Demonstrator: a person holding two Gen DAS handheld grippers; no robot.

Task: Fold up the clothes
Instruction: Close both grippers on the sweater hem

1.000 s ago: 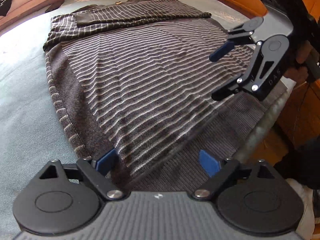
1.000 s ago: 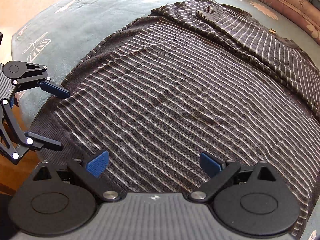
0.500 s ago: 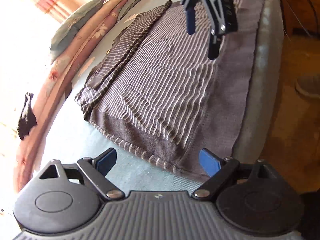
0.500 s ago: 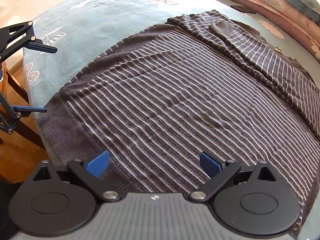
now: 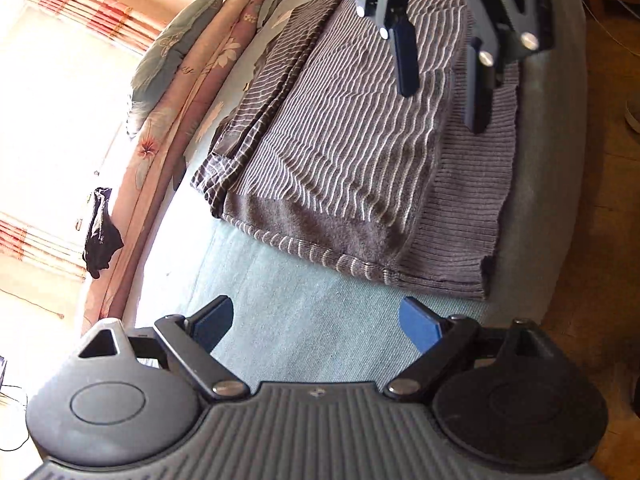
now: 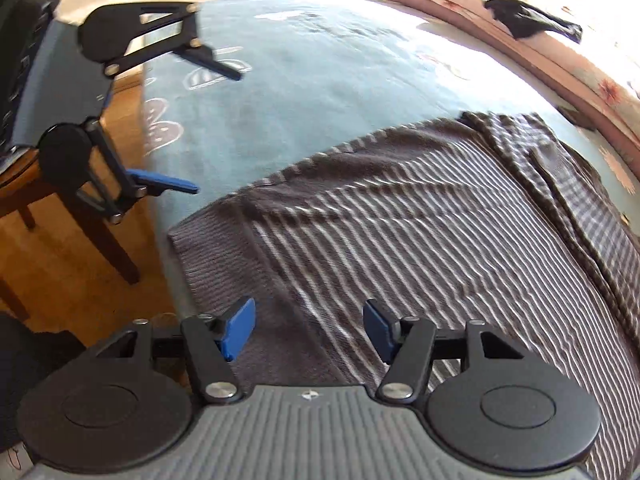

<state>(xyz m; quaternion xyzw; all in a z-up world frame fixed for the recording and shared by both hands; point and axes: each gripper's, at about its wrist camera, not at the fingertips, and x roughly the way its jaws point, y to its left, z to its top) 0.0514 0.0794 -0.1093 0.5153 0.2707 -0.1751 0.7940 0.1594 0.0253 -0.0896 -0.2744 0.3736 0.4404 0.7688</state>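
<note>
A dark grey sweater with thin white stripes point(image 5: 352, 148) lies flat on the teal bed point(image 5: 304, 312), its sleeves folded across the far side point(image 6: 568, 160). My left gripper point(image 5: 316, 320) is open over bare sheet, just short of the sweater's side edge, with nothing between its fingers; the right wrist view shows it at the bed's edge point(image 6: 200, 128). My right gripper point(image 6: 308, 328) hovers over the ribbed hem point(image 6: 224, 248) near its corner. Its jaws are closing, with hem fabric below and between them and the pads not pressing. It hangs over the hem in the left wrist view point(image 5: 440, 80).
Pink floral bedding point(image 5: 180, 92) runs along the bed's far side, with a black garment point(image 6: 528, 20) on it. The bed's near edge drops to a wooden floor point(image 6: 60, 280), where dark wooden chair legs point(image 6: 112, 248) stand close by.
My left gripper rolled and moved off the sweater to the bare sheet beside its side edge. My right gripper swung toward the hem's corner and its jaws narrowed.
</note>
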